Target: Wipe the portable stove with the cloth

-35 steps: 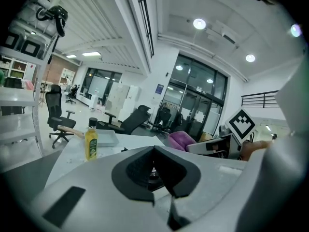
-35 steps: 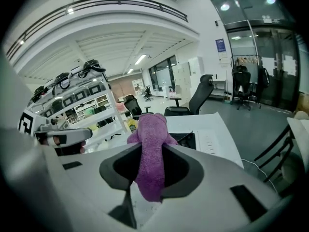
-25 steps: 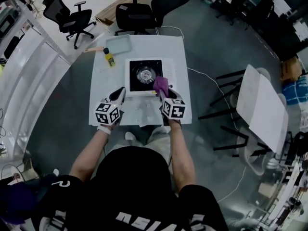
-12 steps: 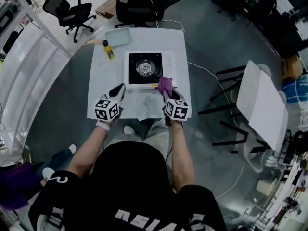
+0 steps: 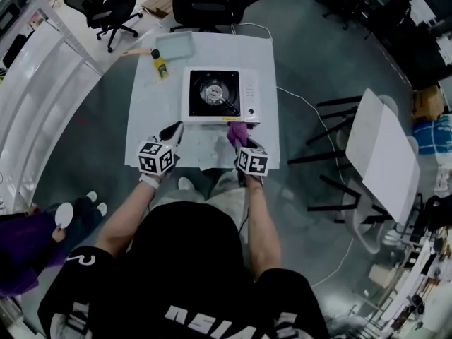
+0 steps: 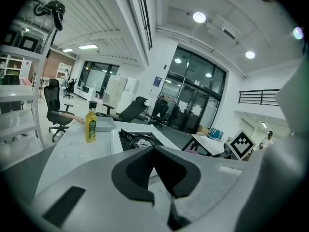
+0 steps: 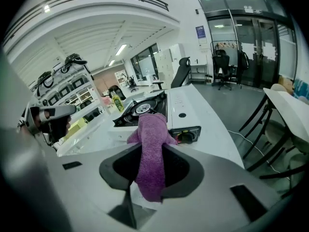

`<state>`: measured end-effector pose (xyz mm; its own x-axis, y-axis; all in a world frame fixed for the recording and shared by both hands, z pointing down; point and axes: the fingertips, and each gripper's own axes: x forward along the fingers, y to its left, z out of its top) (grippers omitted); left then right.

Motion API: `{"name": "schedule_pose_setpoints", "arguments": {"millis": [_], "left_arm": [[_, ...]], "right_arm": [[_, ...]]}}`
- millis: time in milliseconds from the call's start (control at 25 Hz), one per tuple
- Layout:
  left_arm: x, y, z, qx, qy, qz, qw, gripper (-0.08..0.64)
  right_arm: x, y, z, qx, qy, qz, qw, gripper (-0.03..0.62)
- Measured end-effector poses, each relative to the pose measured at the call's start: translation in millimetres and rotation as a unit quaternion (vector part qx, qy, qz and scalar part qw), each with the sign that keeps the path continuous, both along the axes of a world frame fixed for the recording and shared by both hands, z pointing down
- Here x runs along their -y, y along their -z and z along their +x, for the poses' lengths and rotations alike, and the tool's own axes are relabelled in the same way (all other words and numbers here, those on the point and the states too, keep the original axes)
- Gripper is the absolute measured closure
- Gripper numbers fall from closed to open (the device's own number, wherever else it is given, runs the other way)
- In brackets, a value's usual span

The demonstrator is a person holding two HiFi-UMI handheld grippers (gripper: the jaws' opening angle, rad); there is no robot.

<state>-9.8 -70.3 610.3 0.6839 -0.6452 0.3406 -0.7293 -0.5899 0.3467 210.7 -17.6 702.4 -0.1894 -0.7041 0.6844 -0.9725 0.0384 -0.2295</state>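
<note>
The portable stove, white with a black burner well, sits mid-table; it shows in the right gripper view and the left gripper view. My right gripper is shut on the purple cloth, which hangs just in front of the stove's near right corner, by the front knob. The cloth stands up from between the right gripper's pads. My left gripper hovers over the white table left of the stove's front. In its own view the left gripper is shut and holds nothing.
A yellow bottle and a grey tray stand at the table's far left. Office chairs are behind the table. A second white table stands to the right, a cable runs on the floor, and a person is at lower left.
The right gripper has come down and back with the cloth, from above the stove's near right corner to just in front of its front edge. The left gripper has sunk slightly.
</note>
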Motion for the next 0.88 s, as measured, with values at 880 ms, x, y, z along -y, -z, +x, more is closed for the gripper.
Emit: {"name": "schedule_pose_setpoints", "arguments": {"millis": [880], "left_arm": [[-3, -10, -7, 0.007, -0.004, -0.005, 1.0, 0.561]], "right_arm": [[-14, -51, -4, -0.007, 0.01, -0.051, 0.999, 0.422]]}}
